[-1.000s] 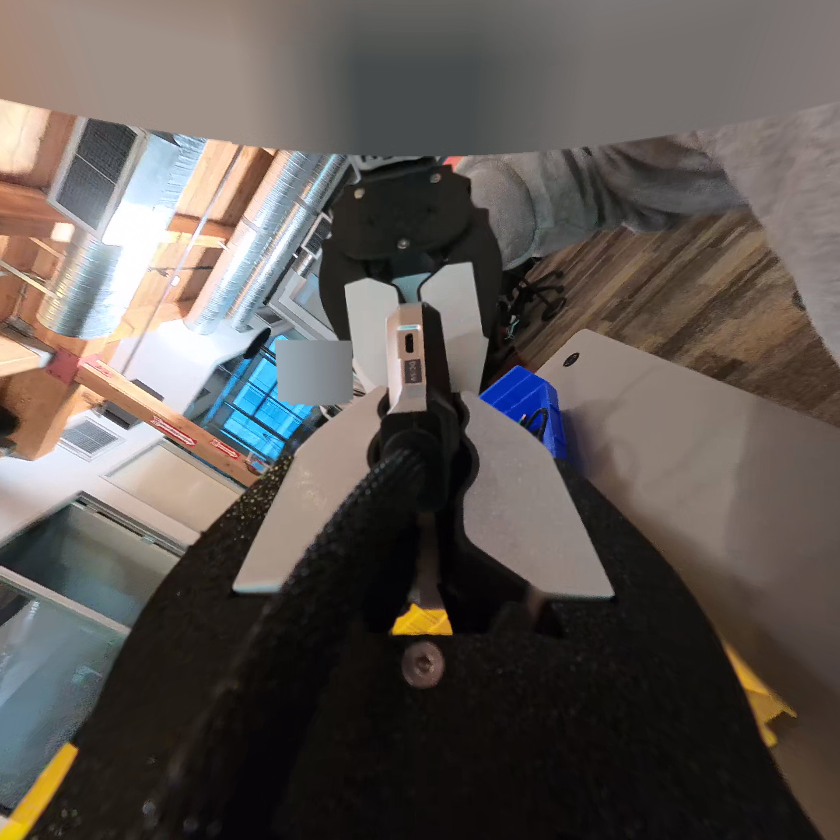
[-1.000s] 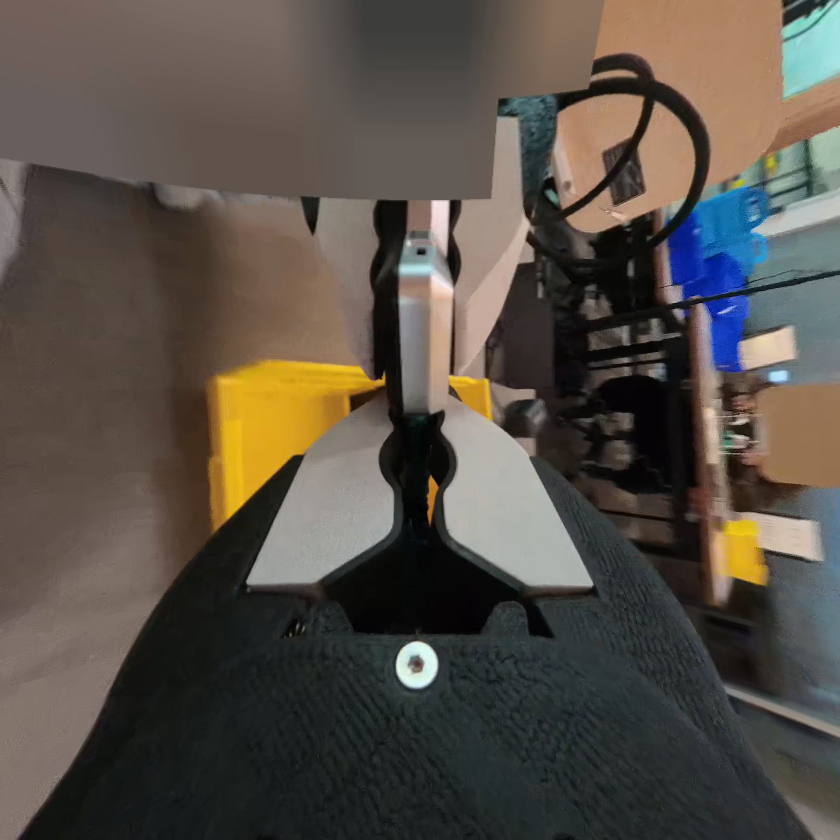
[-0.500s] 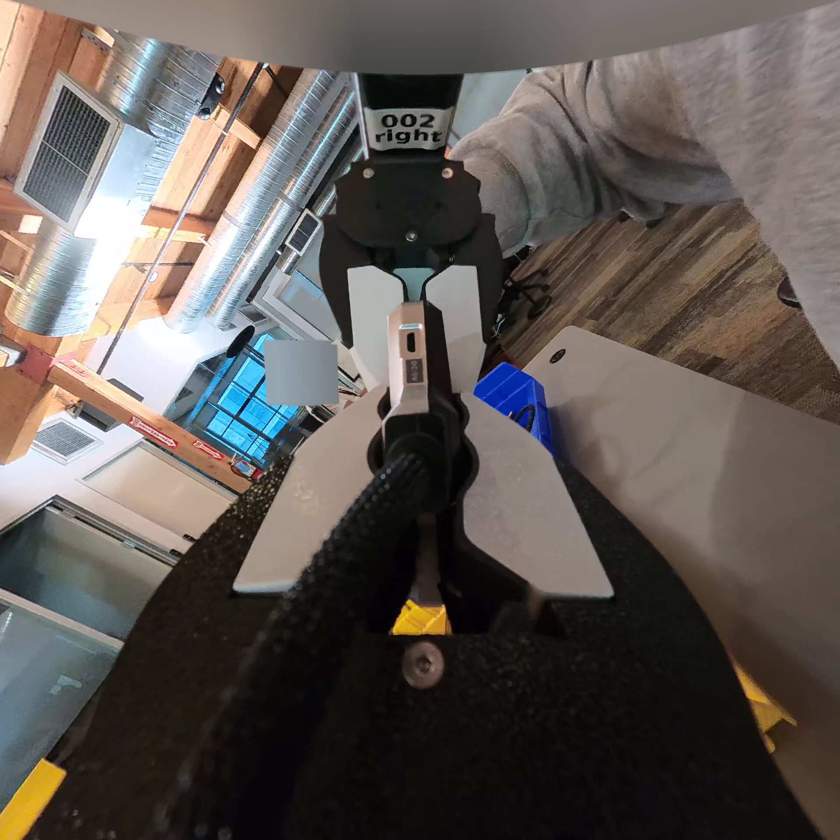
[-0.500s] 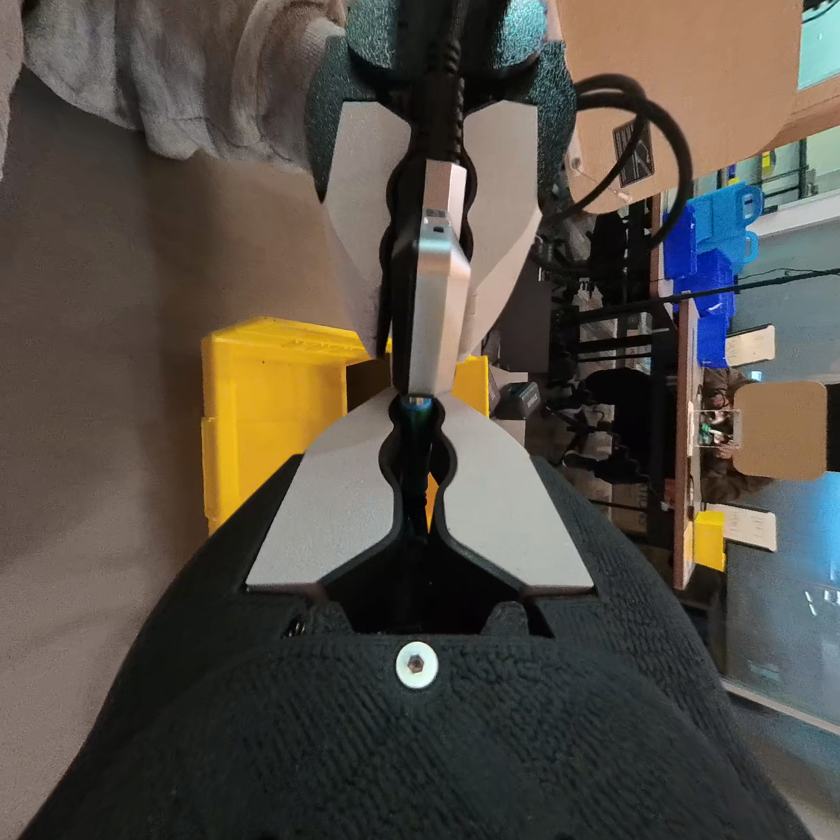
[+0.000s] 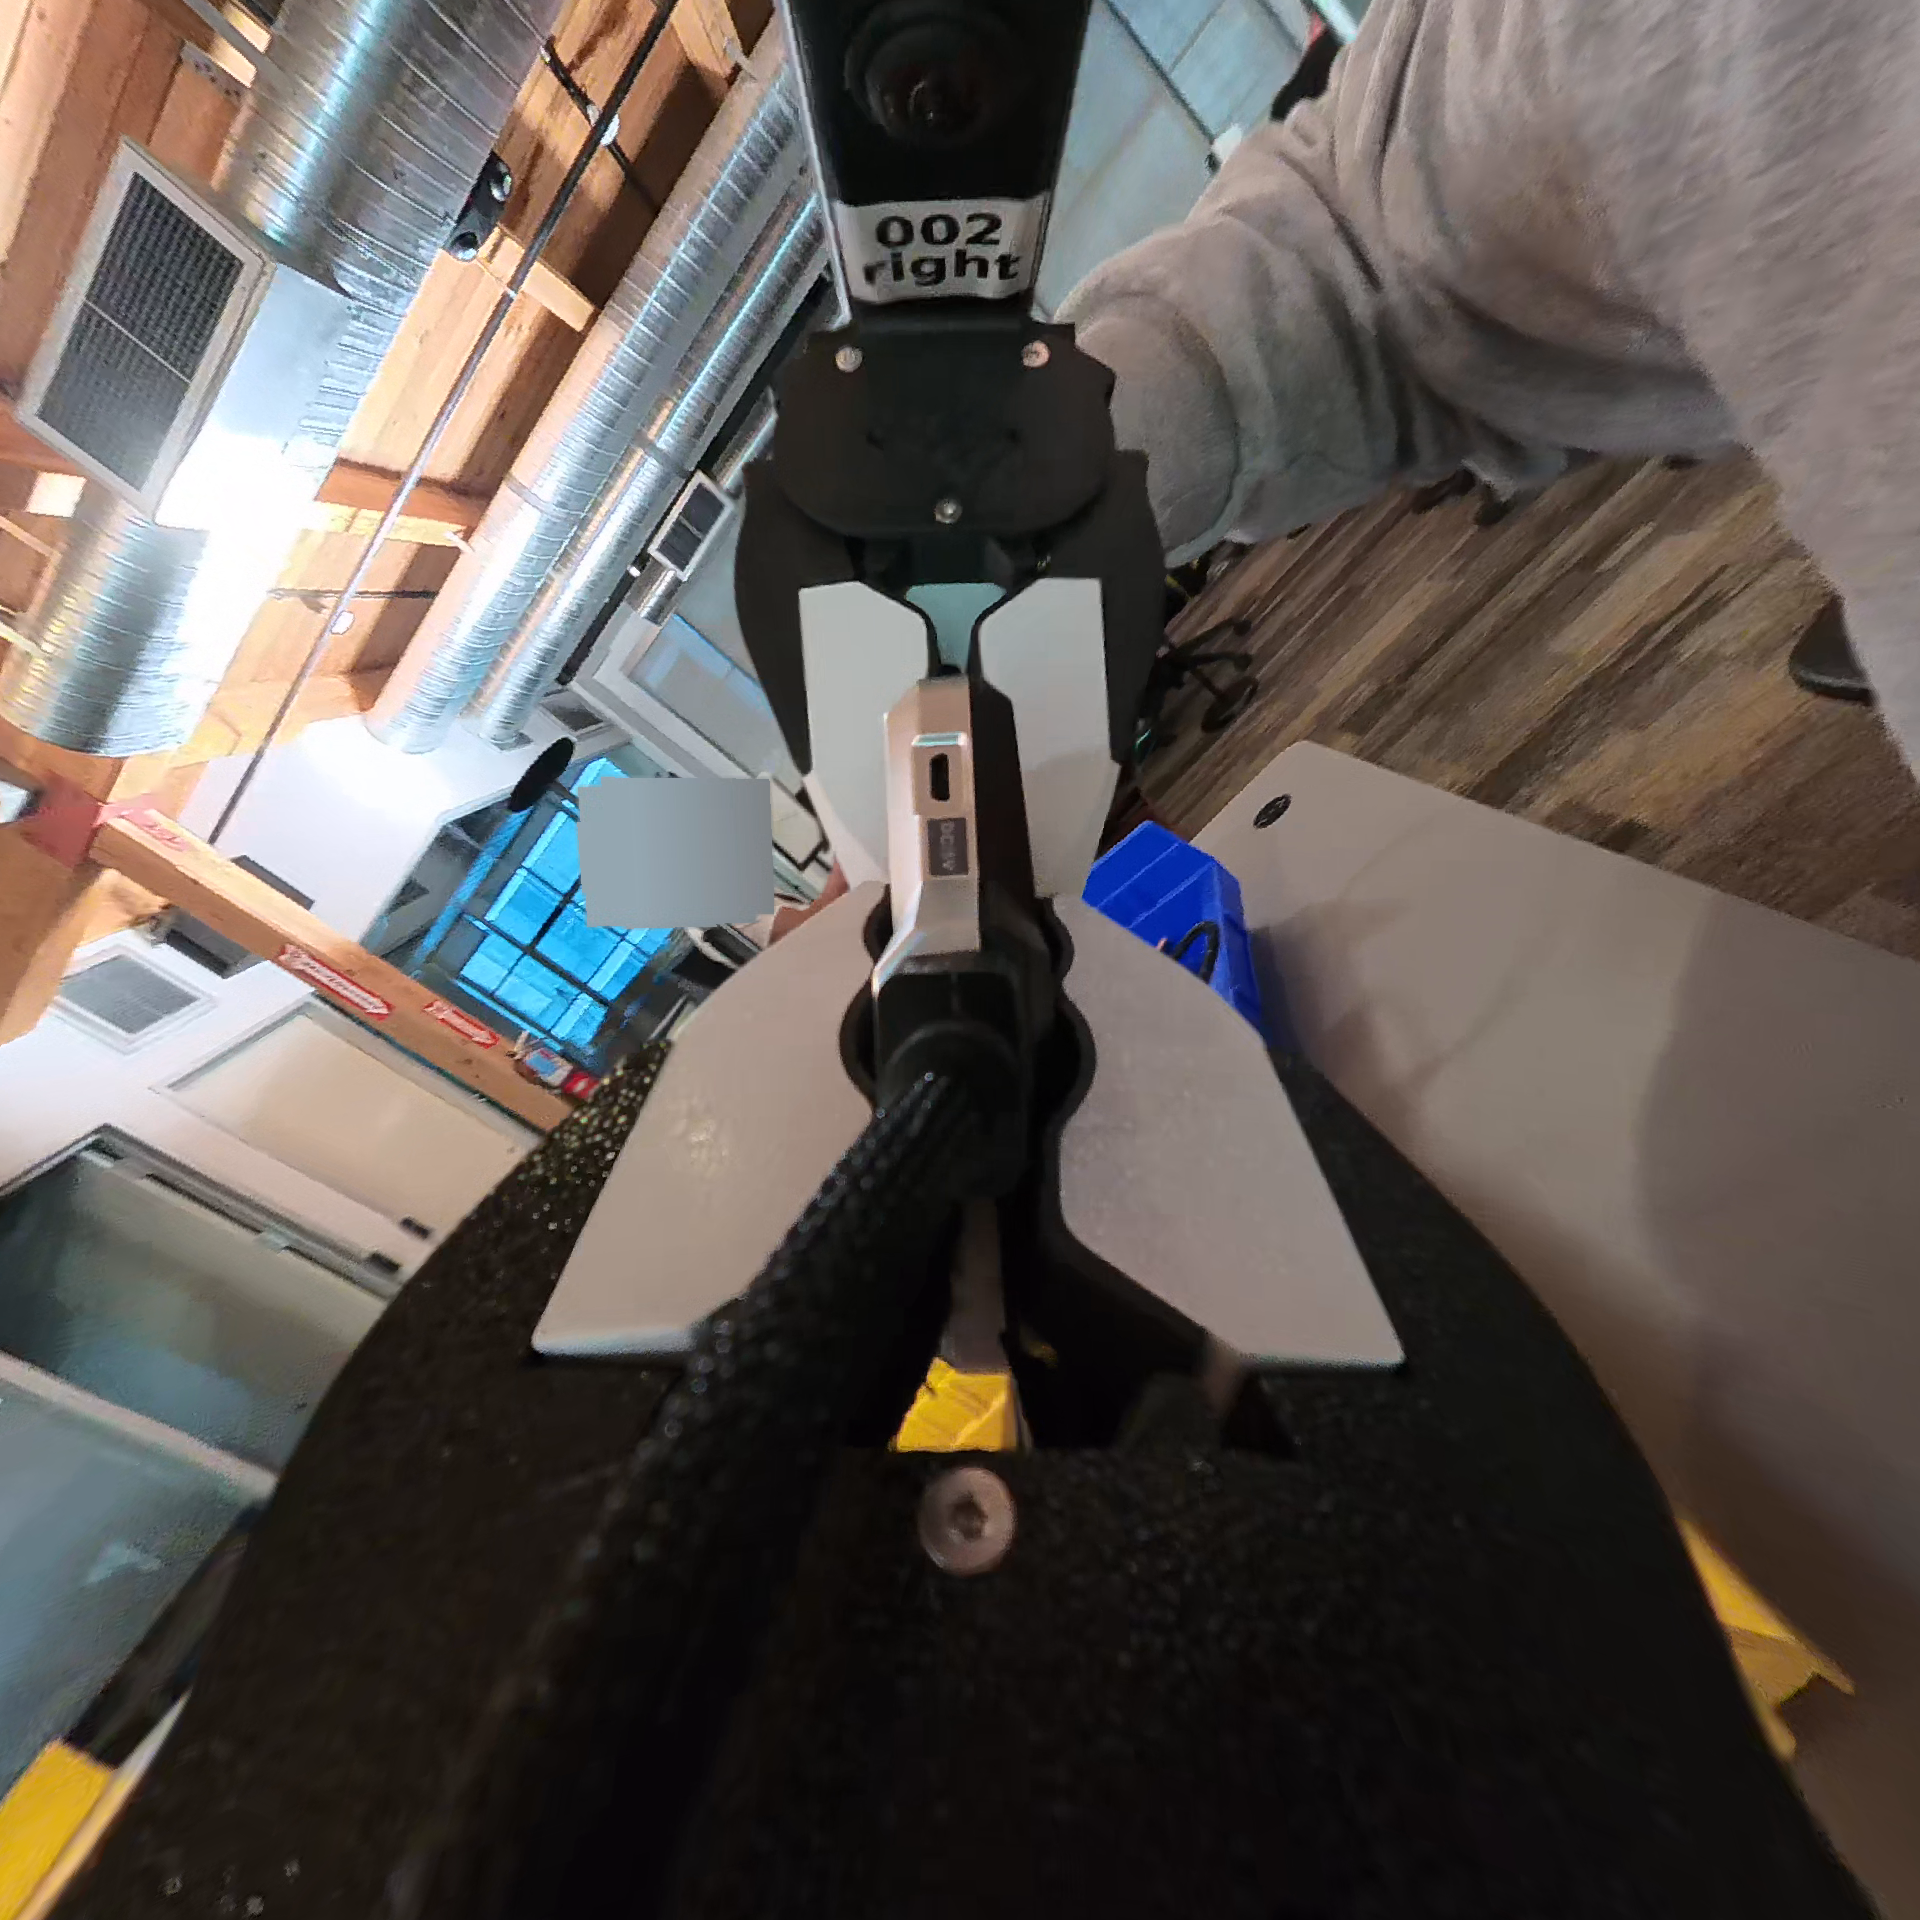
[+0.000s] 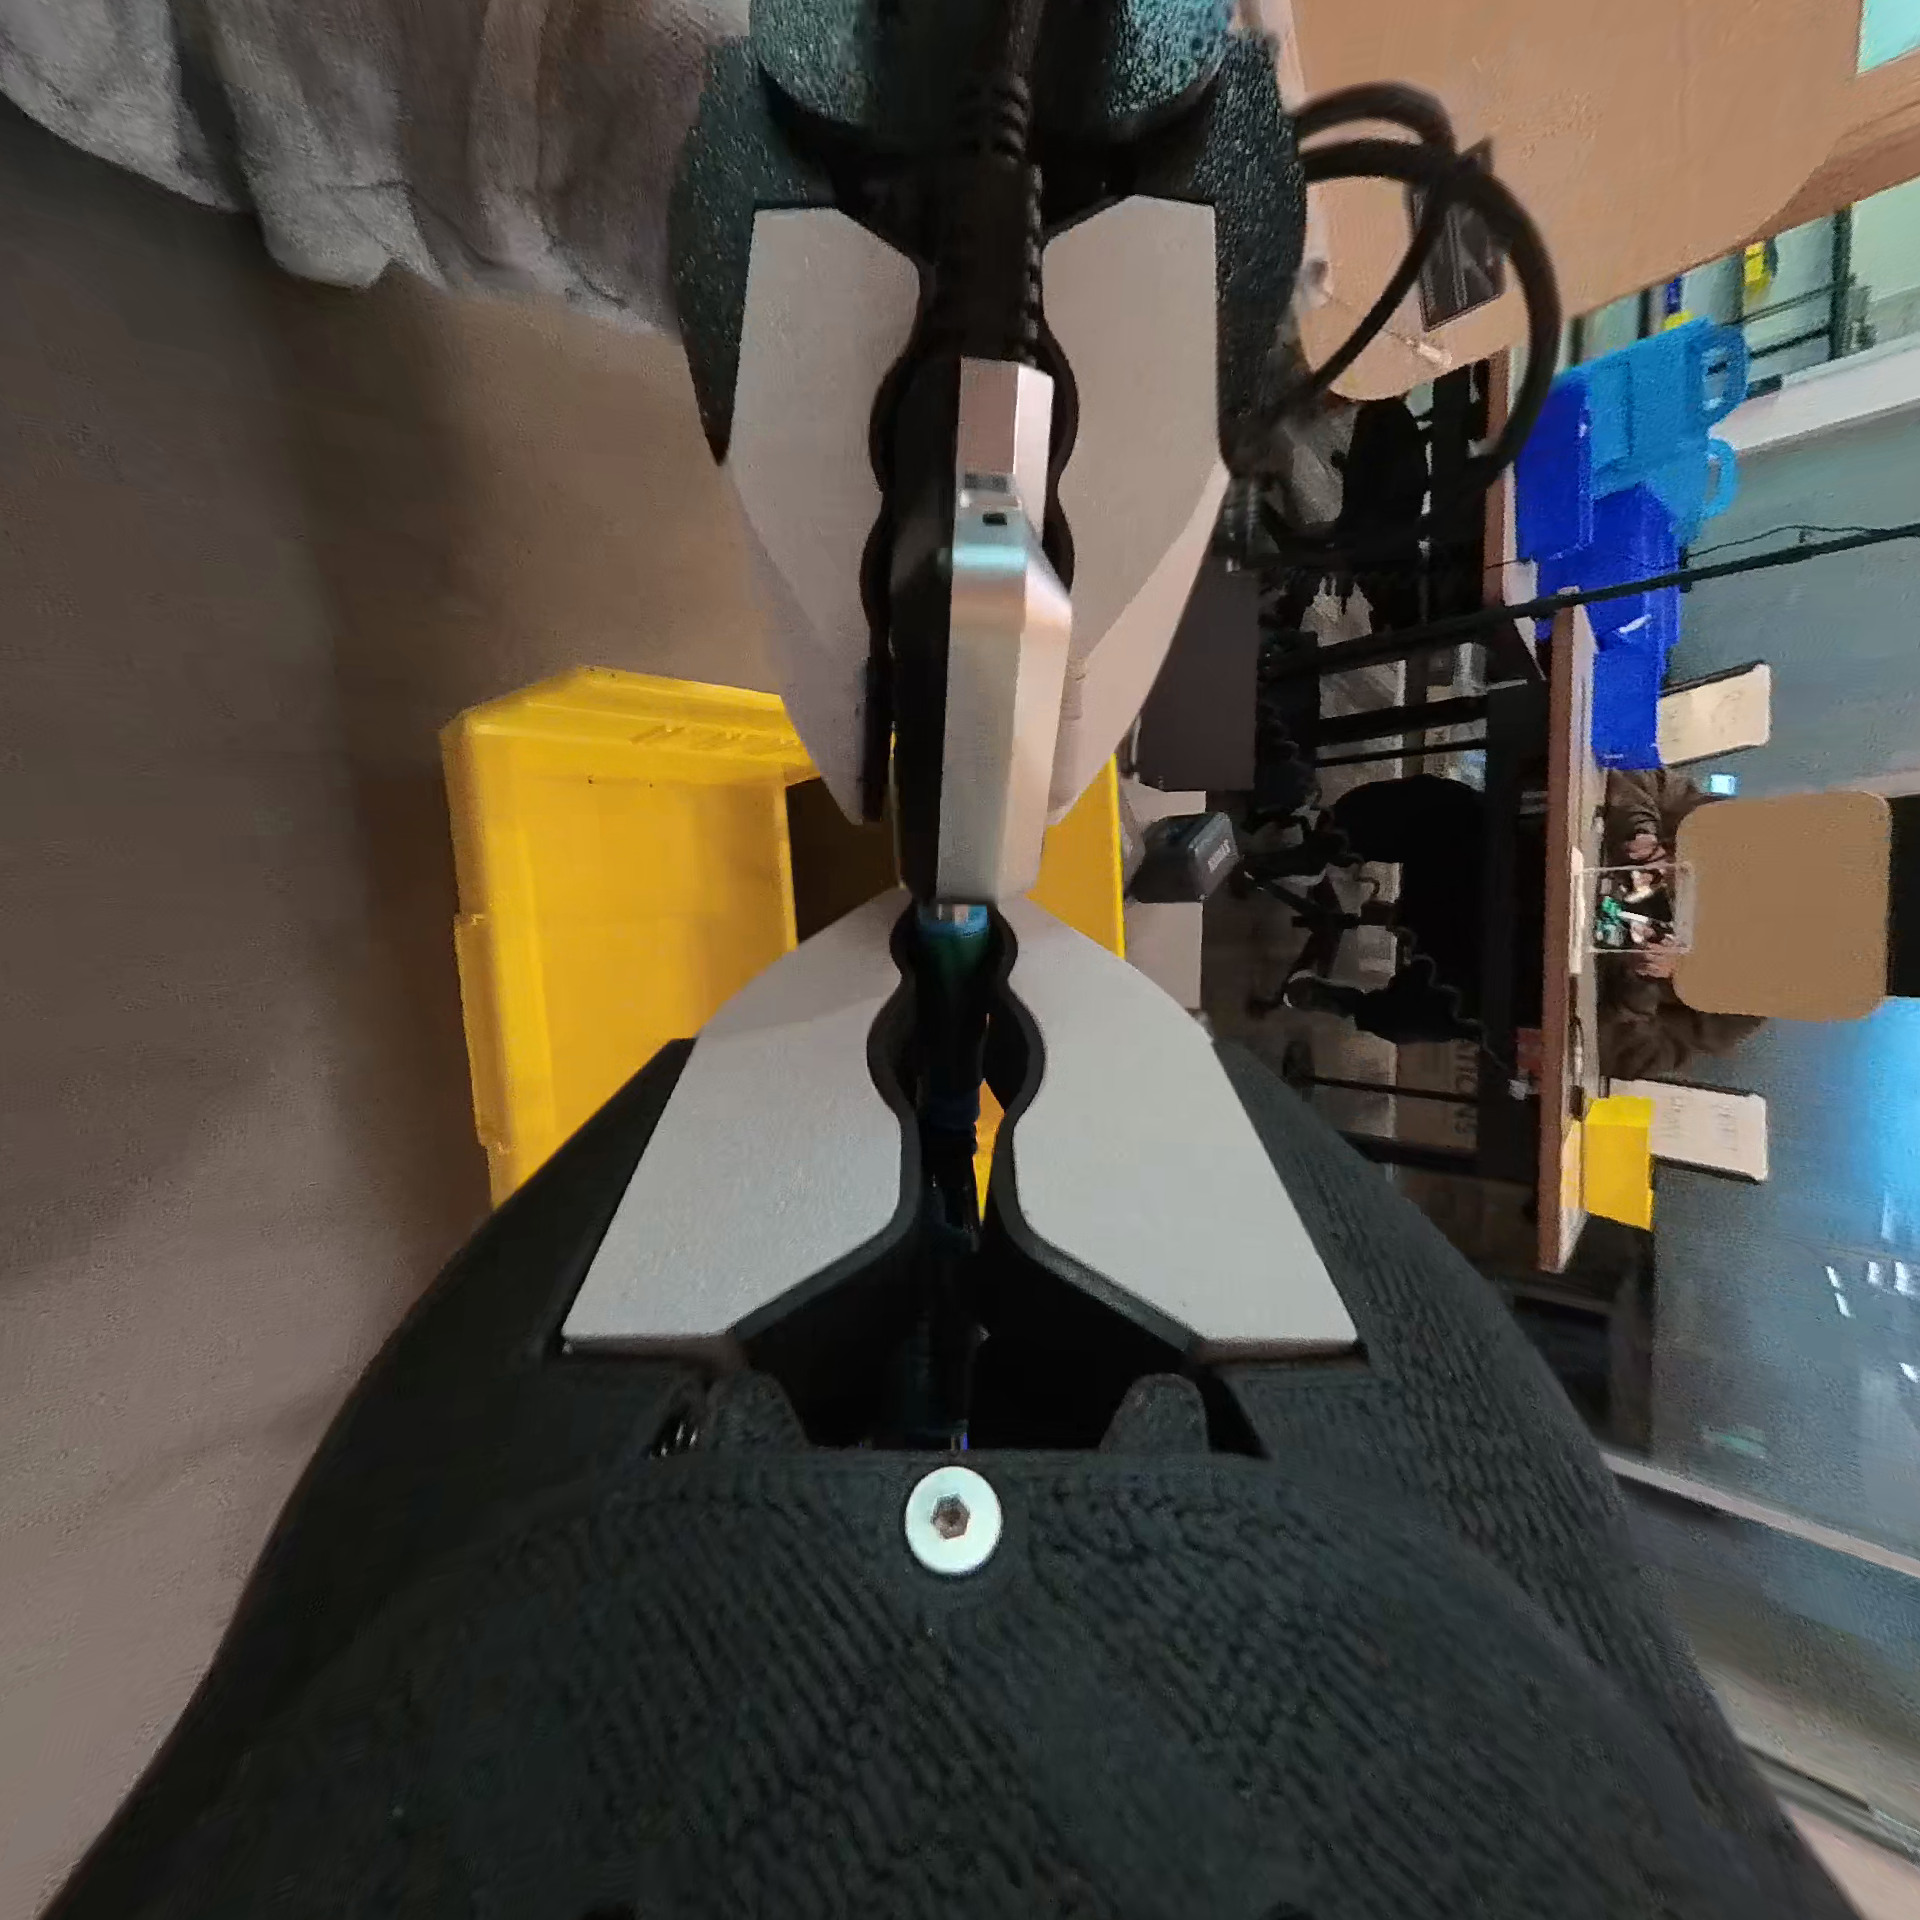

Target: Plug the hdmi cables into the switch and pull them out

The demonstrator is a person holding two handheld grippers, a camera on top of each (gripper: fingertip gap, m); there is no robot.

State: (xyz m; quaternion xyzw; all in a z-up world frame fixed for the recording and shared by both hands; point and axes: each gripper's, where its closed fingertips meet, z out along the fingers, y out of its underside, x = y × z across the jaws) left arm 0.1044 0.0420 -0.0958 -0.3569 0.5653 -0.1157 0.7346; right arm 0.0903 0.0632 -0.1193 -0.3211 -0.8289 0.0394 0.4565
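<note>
Adapter: a slim silver-and-black adapter block [image 5: 940, 831] hangs in the air between your two grippers, its long axis in line with both pairs of fingers; a small port shows on its silver edge.
Left gripper: your left gripper [image 5: 961, 997] has its jaws narrowed onto the black end of the adapter, where a braided black cable [image 5: 821, 1226] leaves it and runs back over the gripper body. The pads press on that end.
Right gripper: your right gripper [image 6: 956, 940] faces the left one head-on, jaws nearly together around a blue-tipped plug [image 6: 951, 935] whose tip sits at the adapter's far end. You cannot tell how far the plug is seated.
Which is nearer: both are on it, one at each end.
Around: a yellow bin [image 6: 623, 914] lies behind the adapter on the grey tabletop [image 5: 1558, 1091], a blue bin [image 5: 1174, 883] near the table's far edge, and your grey sleeve [image 5: 1455, 260] beyond the right gripper.
Hard to make out: the joint between plug and adapter is pinched between the fingertips and mostly hidden; the plug's cable disappears into shadow under the fingers.
</note>
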